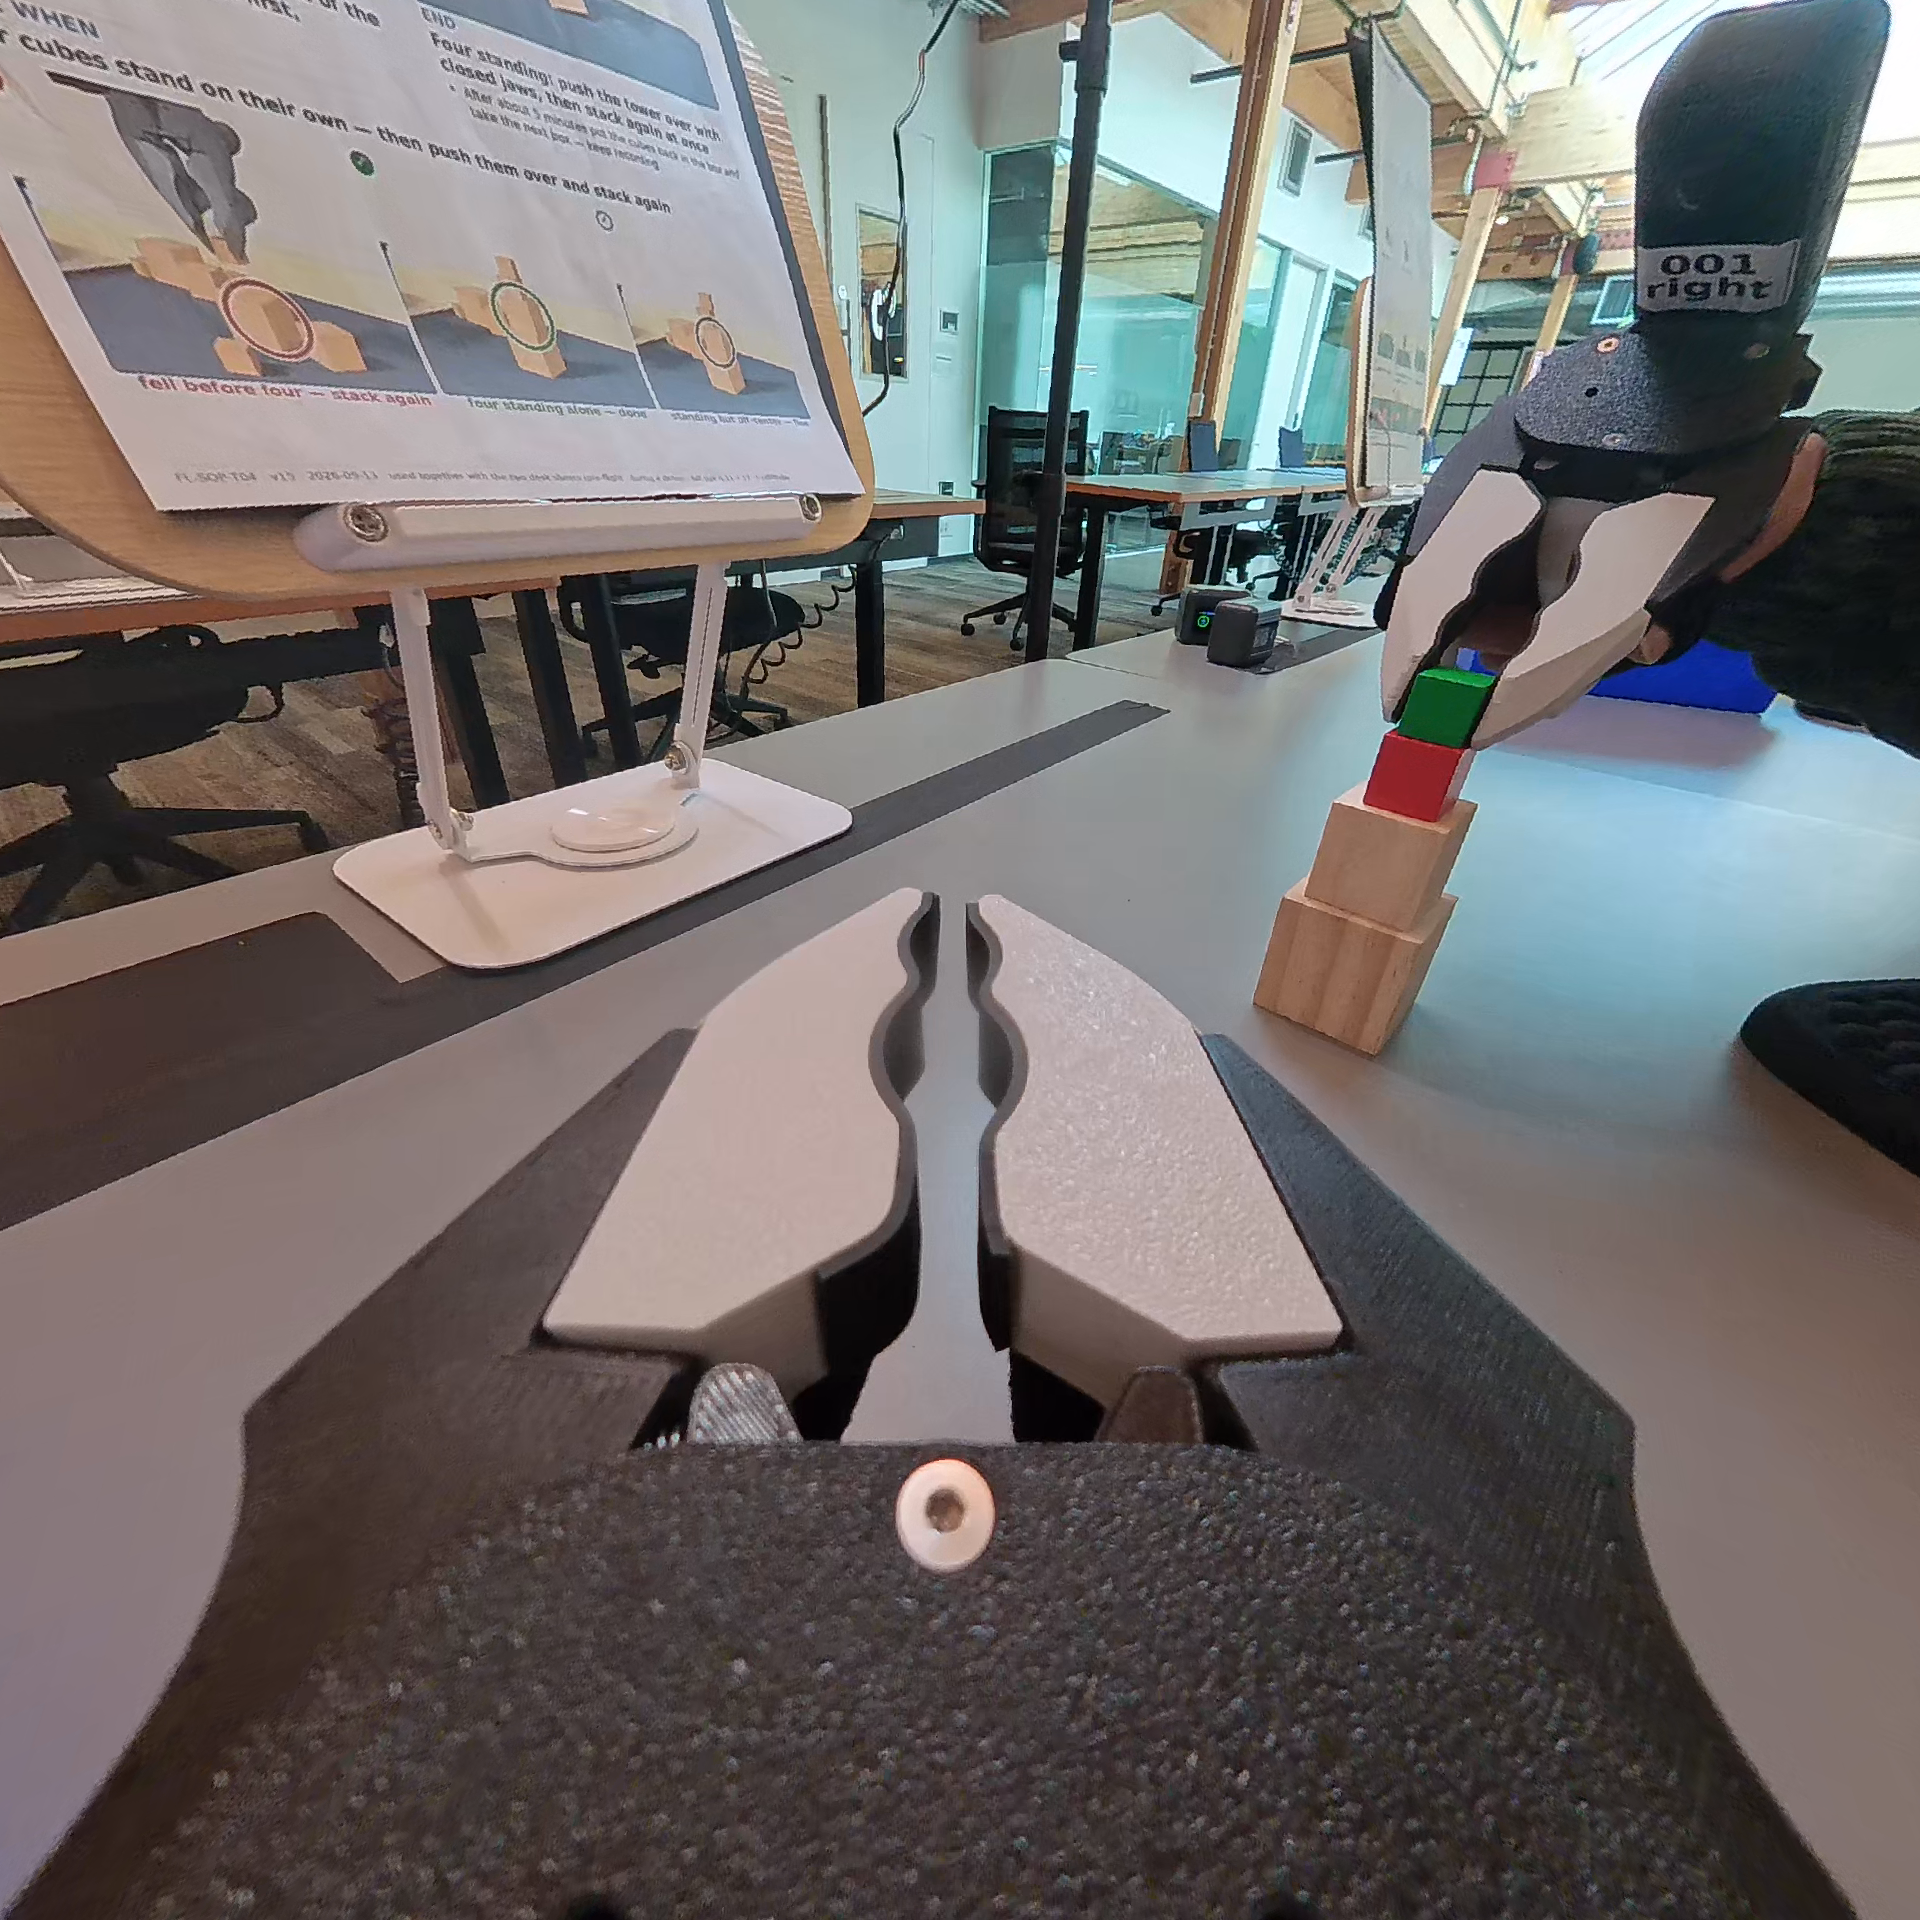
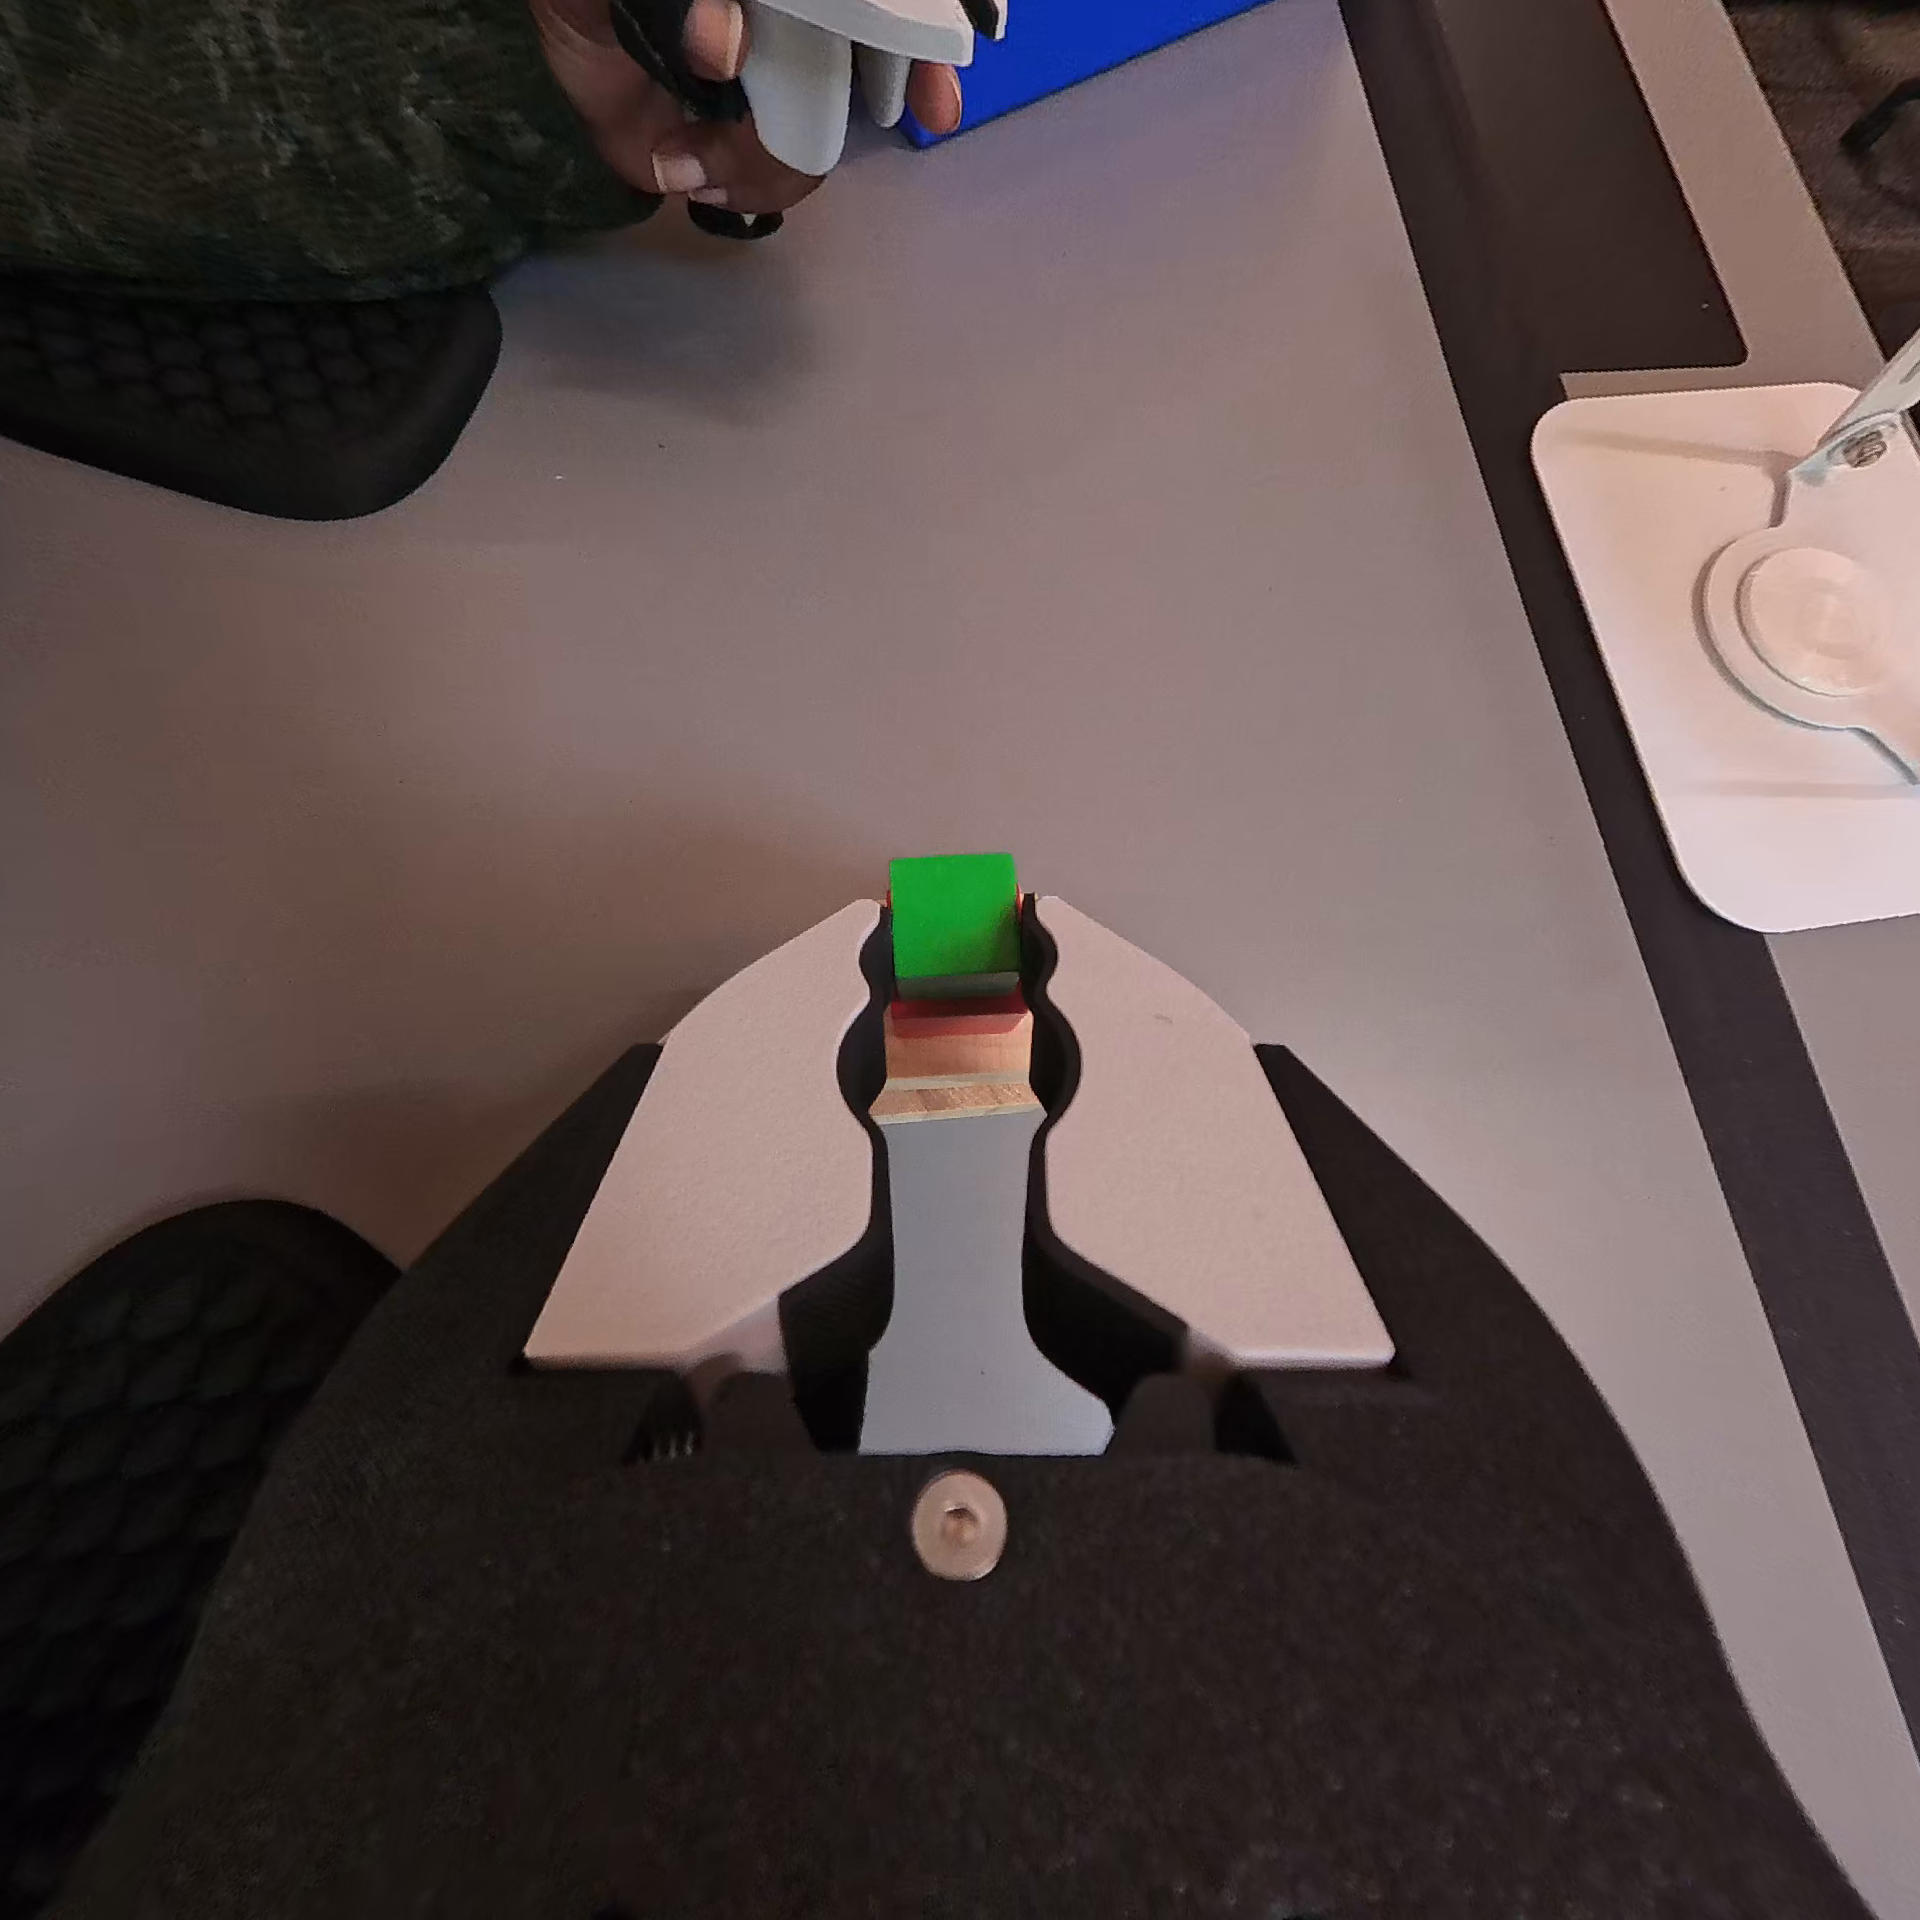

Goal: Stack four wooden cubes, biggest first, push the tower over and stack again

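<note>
Green cube (image 2: 954, 920) sits between the fingertips of your right gripper (image 2: 954, 925), pinched from both sides and resting on top of a red cube (image 1: 1415, 774). Below the red one stand two plain wooden cubes, the smaller wooden cube (image 1: 1387, 868) on the larger wooden cube (image 1: 1345, 971), which stands on the grey table (image 1: 1039, 790). That makes a four-high tower, each block turned a little against the one below it.

Your left gripper (image 1: 951, 909) lies low over the table, well apart from the tower, its fingers almost together with only a thin slit between them and nothing in it.

A white stand (image 1: 592, 862) carrying a printed sheet (image 1: 416, 239) is across the table to the left of the tower. A blue box (image 2: 1081, 62) lies beyond your right hand (image 1: 1787, 520), and a black pad (image 2: 239, 405) lies beside the sleeve.
</note>
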